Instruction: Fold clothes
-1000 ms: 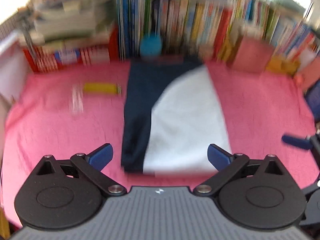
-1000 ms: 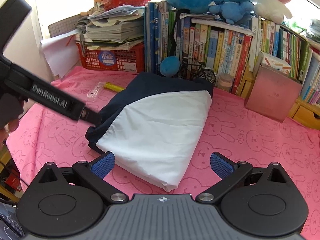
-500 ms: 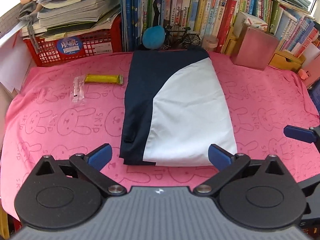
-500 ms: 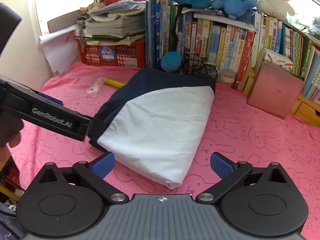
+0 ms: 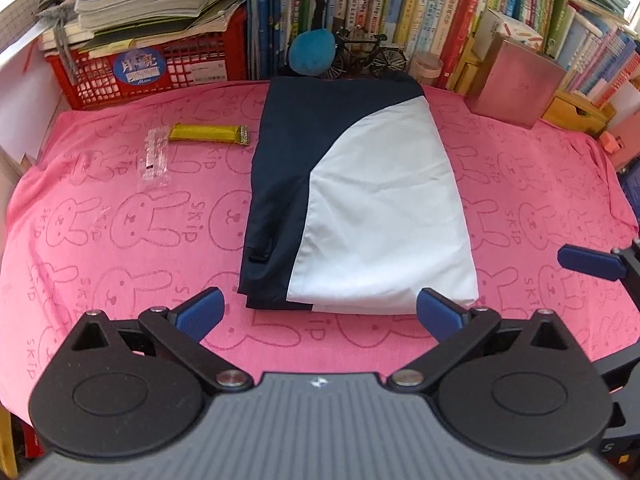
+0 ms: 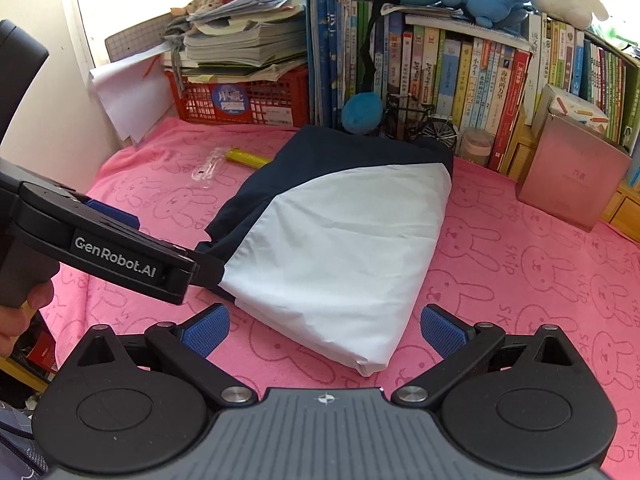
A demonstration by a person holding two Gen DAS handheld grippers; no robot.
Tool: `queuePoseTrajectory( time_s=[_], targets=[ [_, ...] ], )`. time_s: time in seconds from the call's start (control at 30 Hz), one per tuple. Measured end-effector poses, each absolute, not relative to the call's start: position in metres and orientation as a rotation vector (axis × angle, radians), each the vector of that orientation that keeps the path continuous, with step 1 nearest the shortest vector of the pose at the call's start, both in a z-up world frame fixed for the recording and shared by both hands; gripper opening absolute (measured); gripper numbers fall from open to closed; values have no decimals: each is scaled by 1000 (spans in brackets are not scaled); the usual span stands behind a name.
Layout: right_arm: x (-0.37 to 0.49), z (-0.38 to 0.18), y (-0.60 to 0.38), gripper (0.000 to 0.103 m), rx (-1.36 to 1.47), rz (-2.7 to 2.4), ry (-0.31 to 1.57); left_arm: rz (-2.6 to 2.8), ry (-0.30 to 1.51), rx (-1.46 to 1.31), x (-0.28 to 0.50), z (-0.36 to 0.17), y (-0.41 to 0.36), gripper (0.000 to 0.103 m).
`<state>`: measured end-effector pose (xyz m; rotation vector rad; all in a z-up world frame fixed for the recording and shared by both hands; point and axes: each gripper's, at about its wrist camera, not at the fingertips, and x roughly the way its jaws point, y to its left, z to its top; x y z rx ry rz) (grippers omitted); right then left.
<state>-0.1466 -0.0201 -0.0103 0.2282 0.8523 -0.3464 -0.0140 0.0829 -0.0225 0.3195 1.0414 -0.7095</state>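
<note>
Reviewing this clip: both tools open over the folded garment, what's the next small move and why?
Probably back both tools away. The navy-and-white garment lies flat as a compact folded rectangle on the pink towel, and the left tool and right tool are open, holding nothing. No loose sleeve or edge shows, so the fold looks finished.

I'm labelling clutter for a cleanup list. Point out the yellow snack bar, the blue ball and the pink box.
yellow snack bar [image 5: 208, 133], left wrist view, middle of the wrapper.
blue ball [image 5: 312, 51], left wrist view, centre of its front.
pink box [image 6: 574, 182], right wrist view, front face.
</note>
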Motion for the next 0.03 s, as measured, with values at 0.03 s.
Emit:
queuePoseTrajectory(
  time_s=[0.03],
  targets=[
    [-147, -11, -20, 103, 231, -348, 852, -708, 1043, 313, -13, -23, 84, 103]
  ],
)
